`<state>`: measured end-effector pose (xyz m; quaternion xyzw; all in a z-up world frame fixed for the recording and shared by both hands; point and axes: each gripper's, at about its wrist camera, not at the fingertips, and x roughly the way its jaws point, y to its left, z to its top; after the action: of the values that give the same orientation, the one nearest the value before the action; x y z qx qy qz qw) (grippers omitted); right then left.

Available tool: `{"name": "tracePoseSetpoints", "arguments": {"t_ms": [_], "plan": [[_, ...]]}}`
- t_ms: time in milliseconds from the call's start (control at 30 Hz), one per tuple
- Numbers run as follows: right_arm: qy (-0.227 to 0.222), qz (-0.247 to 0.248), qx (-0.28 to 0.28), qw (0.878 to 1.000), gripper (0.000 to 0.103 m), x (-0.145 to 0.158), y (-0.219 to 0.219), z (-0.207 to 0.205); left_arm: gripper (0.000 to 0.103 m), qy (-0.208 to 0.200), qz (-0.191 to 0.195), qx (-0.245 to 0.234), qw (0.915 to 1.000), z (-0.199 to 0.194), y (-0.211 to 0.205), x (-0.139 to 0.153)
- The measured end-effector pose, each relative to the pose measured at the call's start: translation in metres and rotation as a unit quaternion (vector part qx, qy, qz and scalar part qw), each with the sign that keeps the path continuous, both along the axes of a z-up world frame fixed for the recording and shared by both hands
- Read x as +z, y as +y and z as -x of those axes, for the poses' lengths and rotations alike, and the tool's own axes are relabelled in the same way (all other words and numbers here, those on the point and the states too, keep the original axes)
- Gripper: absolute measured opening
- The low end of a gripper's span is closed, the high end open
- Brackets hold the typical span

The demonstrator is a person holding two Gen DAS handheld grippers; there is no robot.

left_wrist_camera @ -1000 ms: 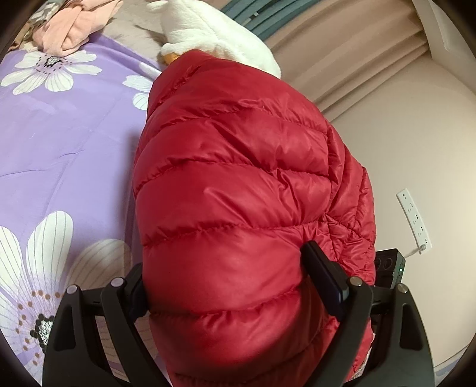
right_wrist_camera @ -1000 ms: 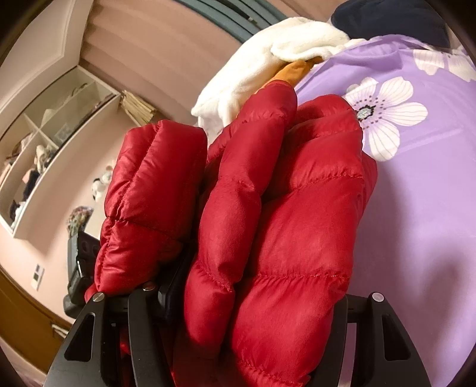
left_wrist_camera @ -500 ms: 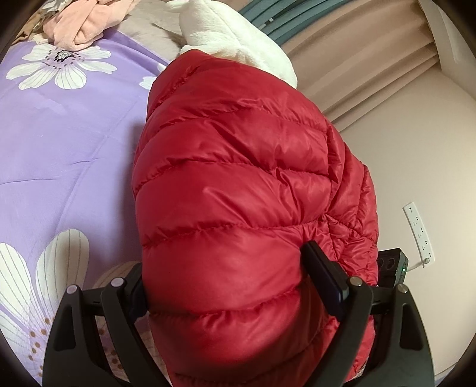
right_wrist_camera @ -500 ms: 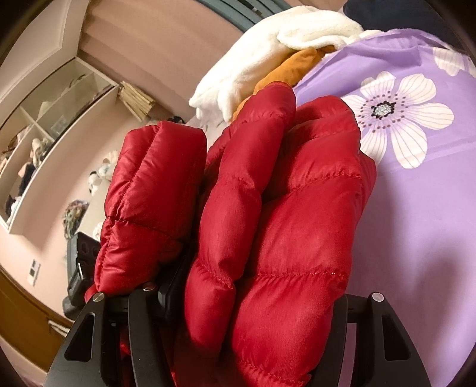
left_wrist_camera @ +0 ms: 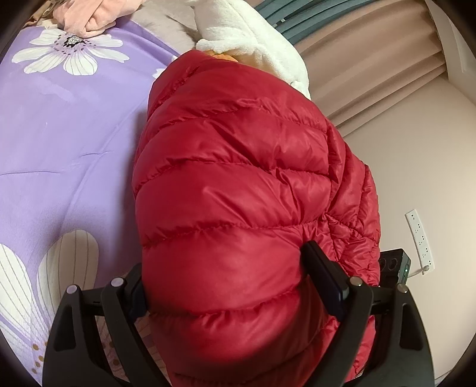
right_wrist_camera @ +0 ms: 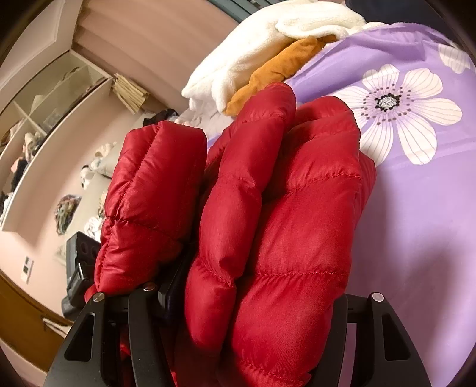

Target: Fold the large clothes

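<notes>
A red quilted puffer jacket (left_wrist_camera: 238, 178) is bunched up over the purple flowered bedspread (left_wrist_camera: 59, 134). My left gripper (left_wrist_camera: 226, 265) is shut on a thick roll of it, and the padding bulges between and over the fingers. In the right wrist view the jacket (right_wrist_camera: 282, 208) shows as several stacked folds, with my right gripper (right_wrist_camera: 255, 291) shut on them. One more fold hangs outside its left finger. Both sets of fingertips are mostly buried in the fabric.
A white fleece garment (left_wrist_camera: 253, 32) and an orange garment (right_wrist_camera: 276, 71) lie just beyond the jacket. A pink garment (left_wrist_camera: 86, 15) sits at the far corner of the bed. A wall power strip (left_wrist_camera: 419, 238) and open shelves (right_wrist_camera: 44, 104) flank the bed.
Both grippers have carried the jacket a little farther across the bedspread toward the white fleece, which now looks closer. Neither grip has changed.
</notes>
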<state>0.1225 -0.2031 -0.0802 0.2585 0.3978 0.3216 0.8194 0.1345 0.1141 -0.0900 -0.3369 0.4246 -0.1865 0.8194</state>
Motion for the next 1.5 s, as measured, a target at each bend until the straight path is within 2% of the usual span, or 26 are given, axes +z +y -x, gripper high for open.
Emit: {"name": "tracePoseSetpoints", "arguments": {"t_ms": [1500], "plan": [[0.041,0.019,-0.020,0.999,0.064,-0.0099,0.0057,-0.0076,0.091,0.017,-0.023,0.005,0.9996,-0.0002,-0.0026,0.0029]]}}
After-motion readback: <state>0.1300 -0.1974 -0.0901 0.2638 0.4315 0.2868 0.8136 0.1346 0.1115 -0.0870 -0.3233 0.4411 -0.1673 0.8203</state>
